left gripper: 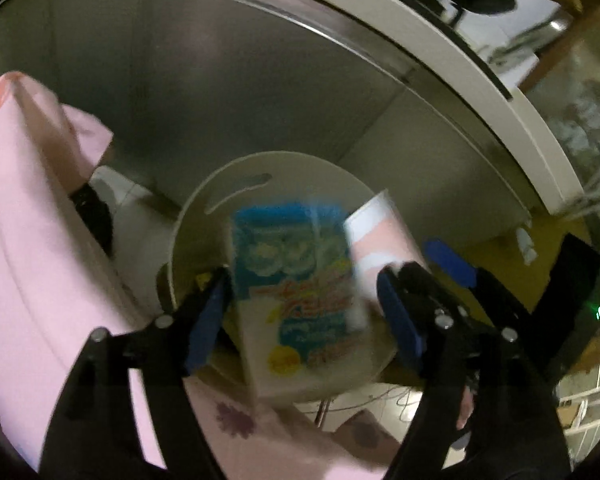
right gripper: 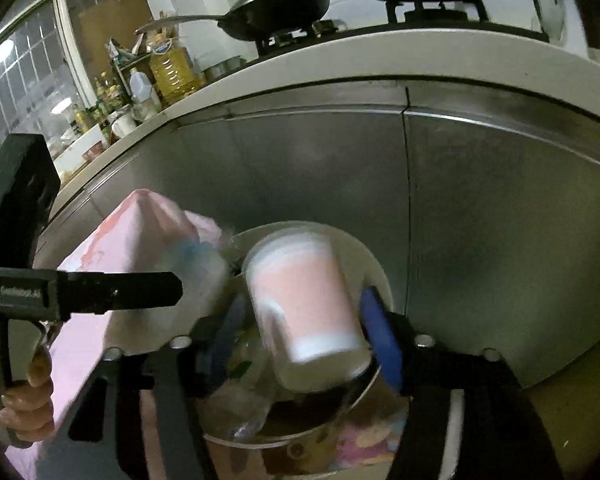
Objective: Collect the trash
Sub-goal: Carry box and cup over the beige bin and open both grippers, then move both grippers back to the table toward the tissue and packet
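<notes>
A blue, white and yellow carton (left gripper: 300, 300) hangs blurred between the fingers of my left gripper (left gripper: 302, 280), over a round white trash bin (left gripper: 236, 184). A gap shows at each blue pad, so the left gripper is open. A pink and white paper cup (right gripper: 304, 304), tilted and blurred, sits between the fingers of my right gripper (right gripper: 304, 298) over the same bin (right gripper: 376, 264). The pads stand clear of the cup, so this gripper is open too. The cup (left gripper: 384, 236) also shows in the left wrist view, beside the carton. Clear plastic trash (right gripper: 244, 400) lies inside the bin.
A pink bag (left gripper: 28, 240) hangs close on the left of the bin. Behind stands a steel cabinet front (right gripper: 480, 220) under a white counter edge (right gripper: 340, 60). A stove with pans (right gripper: 276, 4) and an oil bottle (right gripper: 172, 68) are on top. A hand (right gripper: 28, 400) holds the left gripper's handle.
</notes>
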`<state>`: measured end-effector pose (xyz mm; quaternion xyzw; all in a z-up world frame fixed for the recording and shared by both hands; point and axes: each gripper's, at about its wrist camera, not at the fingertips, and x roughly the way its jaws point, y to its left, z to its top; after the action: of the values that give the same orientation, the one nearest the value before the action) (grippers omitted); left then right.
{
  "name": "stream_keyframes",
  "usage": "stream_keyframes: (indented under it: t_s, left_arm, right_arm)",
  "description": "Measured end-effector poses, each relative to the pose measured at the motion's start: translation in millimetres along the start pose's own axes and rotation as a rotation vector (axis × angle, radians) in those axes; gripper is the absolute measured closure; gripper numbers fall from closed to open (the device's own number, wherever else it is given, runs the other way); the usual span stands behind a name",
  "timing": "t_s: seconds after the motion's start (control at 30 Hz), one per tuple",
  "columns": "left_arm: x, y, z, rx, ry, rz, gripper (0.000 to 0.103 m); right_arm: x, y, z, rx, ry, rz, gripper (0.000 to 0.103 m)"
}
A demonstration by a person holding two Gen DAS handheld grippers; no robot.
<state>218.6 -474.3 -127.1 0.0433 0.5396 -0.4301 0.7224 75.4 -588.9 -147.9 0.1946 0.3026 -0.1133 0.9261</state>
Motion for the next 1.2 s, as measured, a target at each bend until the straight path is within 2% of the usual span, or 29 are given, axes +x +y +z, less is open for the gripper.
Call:
stream_keyframes:
  t_s: [0.13,0.27,0.37,0.53,0.67,0.83,0.9,1.03,1.2]
  left_arm:
    - [-15.4,8.9,-2.8,-0.036,-0.024,-0.012,0.032]
    - [-50.0,14.5,-25.1,-0.048,-0.078,-0.061,0.032]
    - [-81.1,19.0,-63.2,-0.041,-0.107,-0.093,0.032]
    - [-125.1,33.3,-129.3,-0.047,-0.127,-0.096,0.032]
    - [-155.2,50.9,-185.7,-0.03,-0.15,-0.01,0.032]
    - [-185.5,83.8,-246.0,-0.092,-0.167,0.046,0.032]
    - [-199.3,100.2,-269.9,-0.121,-0.181,0.07,0.032]
    - [-222.1,134.2,-309.7,-0.187,-0.199,0.125,0.032]
    - [-253.3,179.3,-339.8,-0.298,-0.256,0.196,0.032]
  right_arm:
    - [-8.0,-6.6,0.9,0.068,-0.041,0.034,0.035]
    - [-29.4,-11.4,-5.4,0.134,-0.077,0.076,0.035]
    - [-44.0,-12.2,-17.6,0.174,-0.079,0.116,0.035]
    - [-63.8,9.1,-33.6,0.197,-0.07,0.185,0.035]
    - [-73.3,35.4,-42.4,0.195,-0.049,0.251,0.035]
    - [-74.3,87.4,-53.7,0.126,0.008,0.327,0.036]
    - [-69.9,114.3,-60.7,0.074,0.049,0.355,0.039]
    - [-52.5,160.9,-76.2,0.02,0.154,0.422,0.053]
    - [-21.1,226.0,-92.7,-0.002,0.293,0.54,0.061]
